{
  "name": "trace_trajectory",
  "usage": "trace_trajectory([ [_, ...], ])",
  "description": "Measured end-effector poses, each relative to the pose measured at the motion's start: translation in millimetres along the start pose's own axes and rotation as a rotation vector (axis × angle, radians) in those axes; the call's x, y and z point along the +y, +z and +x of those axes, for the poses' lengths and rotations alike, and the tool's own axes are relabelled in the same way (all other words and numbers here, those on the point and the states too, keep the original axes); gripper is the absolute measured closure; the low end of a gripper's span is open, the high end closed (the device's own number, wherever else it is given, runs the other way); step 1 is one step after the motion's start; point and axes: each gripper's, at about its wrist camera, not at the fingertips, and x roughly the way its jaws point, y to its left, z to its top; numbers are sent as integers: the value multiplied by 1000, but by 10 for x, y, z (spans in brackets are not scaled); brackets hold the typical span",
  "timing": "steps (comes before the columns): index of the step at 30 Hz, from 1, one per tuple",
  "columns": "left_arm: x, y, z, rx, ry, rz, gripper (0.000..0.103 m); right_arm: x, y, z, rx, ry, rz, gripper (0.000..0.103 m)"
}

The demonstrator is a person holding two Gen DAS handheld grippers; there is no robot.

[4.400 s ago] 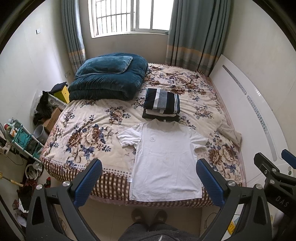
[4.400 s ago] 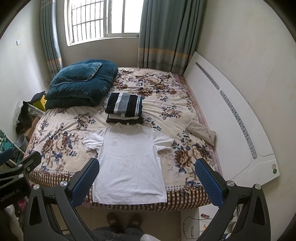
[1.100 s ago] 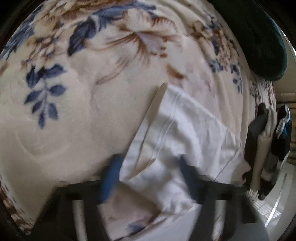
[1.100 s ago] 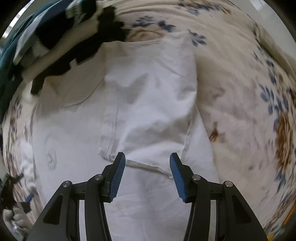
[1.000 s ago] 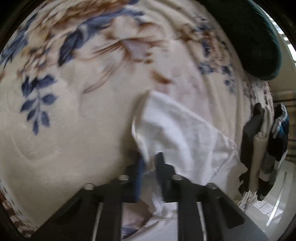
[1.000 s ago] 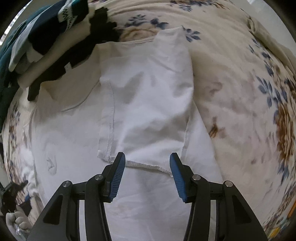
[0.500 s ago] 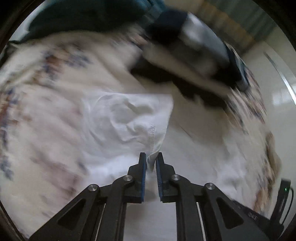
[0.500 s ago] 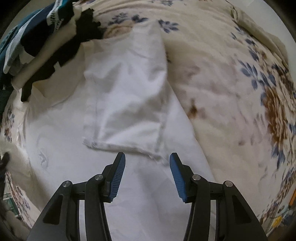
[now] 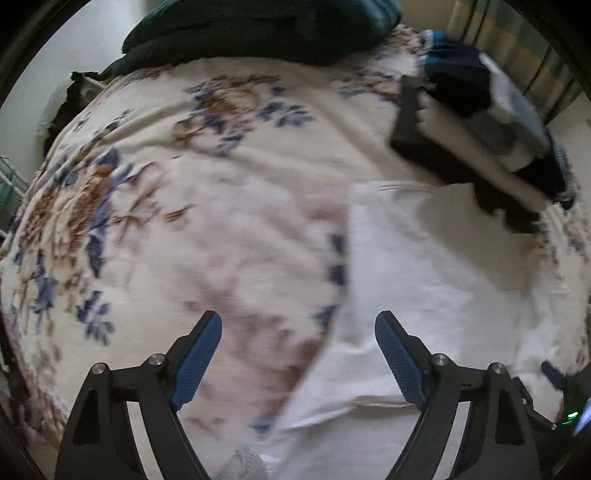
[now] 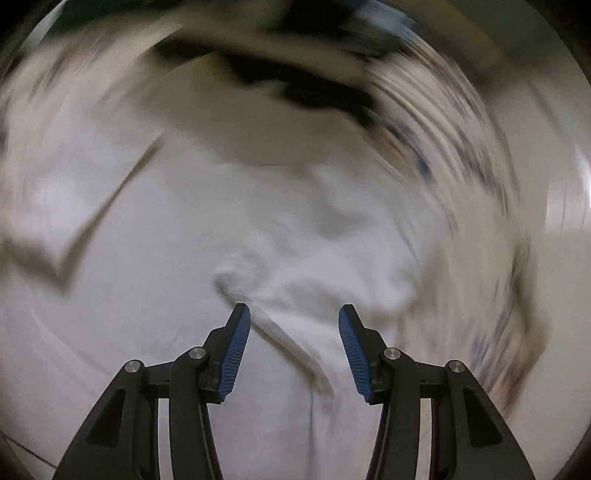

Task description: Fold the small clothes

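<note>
A white T-shirt [image 9: 424,280] lies flat on the floral bedspread [image 9: 192,229], with its left sleeve folded in over the body. My left gripper [image 9: 298,356] hovers above the shirt's left edge; its jaws are opening and nothing is between them. In the right wrist view, heavily blurred, the shirt [image 10: 207,229] fills the picture with a folded sleeve ridge [image 10: 288,332] running below my right gripper [image 10: 294,345]. That gripper stands partly open above the cloth, and its blue pads [image 10: 236,350] do not press on it.
A stack of folded clothes [image 9: 480,122], dark, white and striped, sits just beyond the shirt's collar. A dark teal duvet [image 9: 258,29] lies at the bed's far end. The other gripper's black body [image 9: 561,398] shows at the lower right of the left wrist view.
My left gripper carried the left sleeve inward over the shirt, then let it go and opened wide. My right gripper stayed partly open and swung across the shirt, blurring its view.
</note>
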Motion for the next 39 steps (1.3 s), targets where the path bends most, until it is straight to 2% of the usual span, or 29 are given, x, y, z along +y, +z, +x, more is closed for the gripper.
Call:
trace_trajectory([
  [2, 138, -27, 22, 7, 22, -4, 18, 253, 85, 120, 10, -76, -121, 51],
  [3, 180, -34, 28, 9, 28, -4, 18, 367, 76, 222, 39, -114, -172, 57],
  [4, 192, -32, 33, 9, 29, -4, 18, 394, 101, 259, 45, -121, -182, 85],
  [5, 174, -23, 45, 9, 30, -5, 18, 448, 140, 282, 49, -132, -188, 97],
  [9, 131, -4, 77, 20, 2, -14, 18, 554, 92, 224, 9, -157, -211, 98],
  [14, 24, 44, 69, 13, -26, -4, 18, 667, -66, 100, -13, -134, -286, 98],
  [17, -33, 67, 60, 8, -35, 7, 18, 794, -190, 25, -17, -108, -339, 98],
  [20, -49, 92, 59, 7, -47, 11, 18, 866, -252, -79, 17, -37, -348, 93],
  [22, -44, 102, 46, 3, -45, 15, 18, 684, -205, -173, 42, 77, -238, 84],
  [23, -36, 107, 41, 1, -43, 17, 18, 550, -159, -230, 46, 147, -147, 80],
  [24, -27, 110, 36, -2, -38, 20, 18, 363, -95, -296, 46, 227, -17, 70],
  [25, -17, 112, 34, -6, -30, 22, 18, 287, -63, -366, 43, 270, 79, 62],
  [26, -8, 111, 38, -10, -22, 24, 18, 127, 5, -362, 39, 294, 174, 59],
  [28, 7, 110, 71, -4, -13, 21, 18, -75, 170, -265, 46, 293, 296, 54],
  [32, 31, 129, 126, 10, -16, 4, 18, -78, 546, 199, 112, 219, 360, 55],
  [33, 33, 134, 128, 8, -16, 5, 18, -47, 611, 299, 126, 206, 360, 63],
  [34, 33, 140, 125, 6, -15, 6, 18, -12, 672, 379, 138, 177, 368, 88],
  [35, 35, 144, 125, 3, -15, 10, 18, 13, 706, 378, 126, 160, 376, 103],
  [36, 36, 147, 130, 3, -14, 13, 18, 64, 750, 335, 103, 134, 367, 103],
  [39, 46, 144, 160, 10, -15, 14, 18, 233, 837, 155, 33, 142, 318, 103],
])
